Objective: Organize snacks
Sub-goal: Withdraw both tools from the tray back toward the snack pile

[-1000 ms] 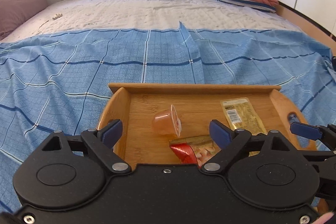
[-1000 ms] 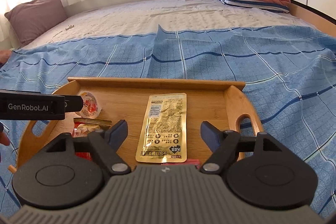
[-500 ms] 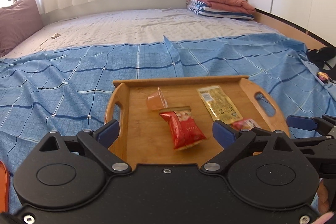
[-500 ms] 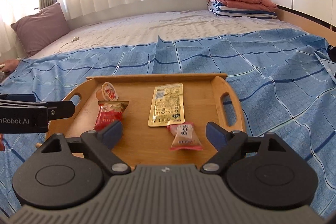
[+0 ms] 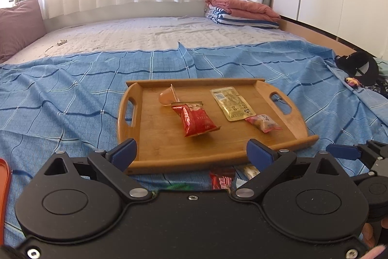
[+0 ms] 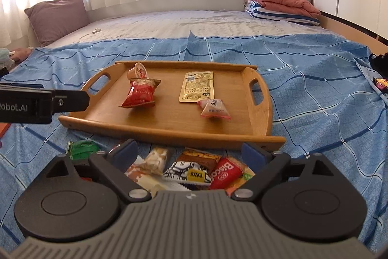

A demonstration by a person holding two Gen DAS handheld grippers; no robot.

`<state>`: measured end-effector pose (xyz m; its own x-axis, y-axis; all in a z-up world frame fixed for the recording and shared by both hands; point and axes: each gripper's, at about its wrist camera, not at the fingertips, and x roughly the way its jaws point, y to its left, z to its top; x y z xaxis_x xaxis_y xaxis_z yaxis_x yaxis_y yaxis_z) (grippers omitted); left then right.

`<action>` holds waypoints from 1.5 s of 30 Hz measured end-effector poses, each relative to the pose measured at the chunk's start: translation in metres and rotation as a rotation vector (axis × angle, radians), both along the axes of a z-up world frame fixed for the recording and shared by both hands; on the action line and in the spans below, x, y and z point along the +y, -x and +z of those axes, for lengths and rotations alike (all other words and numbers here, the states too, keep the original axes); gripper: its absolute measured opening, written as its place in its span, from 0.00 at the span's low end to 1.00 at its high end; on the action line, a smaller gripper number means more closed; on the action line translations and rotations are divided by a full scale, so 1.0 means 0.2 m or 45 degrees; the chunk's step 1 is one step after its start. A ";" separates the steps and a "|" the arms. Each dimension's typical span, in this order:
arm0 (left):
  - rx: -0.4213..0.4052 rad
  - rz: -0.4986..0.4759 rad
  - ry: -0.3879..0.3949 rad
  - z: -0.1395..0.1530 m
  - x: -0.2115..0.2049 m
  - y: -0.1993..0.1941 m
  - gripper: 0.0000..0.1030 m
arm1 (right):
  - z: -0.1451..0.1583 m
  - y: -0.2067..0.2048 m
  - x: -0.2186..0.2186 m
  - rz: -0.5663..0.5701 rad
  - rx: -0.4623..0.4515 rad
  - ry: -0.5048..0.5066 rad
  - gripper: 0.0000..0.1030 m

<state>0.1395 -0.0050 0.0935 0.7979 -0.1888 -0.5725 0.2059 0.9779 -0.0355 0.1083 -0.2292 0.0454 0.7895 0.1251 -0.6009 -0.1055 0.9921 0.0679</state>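
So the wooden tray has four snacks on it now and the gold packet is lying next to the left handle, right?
Not quite. The wooden tray does hold four snacks, but the gold packet lies toward the right handle; the red bag and jelly cup are nearer the left one. The right wrist view shows it.

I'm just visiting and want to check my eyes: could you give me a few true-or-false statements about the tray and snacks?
1. Four snacks lie on the tray. True.
2. The gold packet lies on the blanket. False: it lies on the tray.
3. More snacks lie on the blanket in front of the tray. True.
4. The right gripper holds a snack. False: its jaws are open and hold nothing.
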 end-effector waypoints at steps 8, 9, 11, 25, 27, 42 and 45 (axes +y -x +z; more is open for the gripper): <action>0.003 -0.027 0.005 -0.05 0.00 0.14 0.94 | -0.02 0.13 0.01 0.001 0.006 0.041 0.97; 0.002 -0.032 0.005 -0.06 0.00 0.16 0.94 | -0.03 0.14 0.01 0.001 0.004 0.044 0.97; -0.001 -0.039 -0.003 -0.07 0.00 0.20 0.94 | -0.03 0.17 0.01 0.004 0.002 0.045 0.97; -0.015 -0.121 -0.091 -0.17 -0.08 0.39 0.95 | -0.11 0.30 -0.04 0.034 -0.004 0.130 0.98; -0.004 -0.133 -0.090 -0.19 -0.09 0.40 0.95 | -0.13 0.31 -0.06 0.028 0.007 0.135 0.98; 0.089 -0.309 -0.047 -0.29 -0.28 0.36 0.85 | -0.24 0.35 -0.15 0.037 0.055 0.165 0.98; 0.118 -0.309 -0.040 -0.32 -0.31 0.31 0.85 | -0.25 0.35 -0.15 0.043 0.054 0.164 0.98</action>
<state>0.0777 -0.0679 0.0294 0.6753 -0.3496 -0.6494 0.4321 0.9011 -0.0358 0.0387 -0.2593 -0.0050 0.7599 0.0707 -0.6462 -0.1385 0.9888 -0.0548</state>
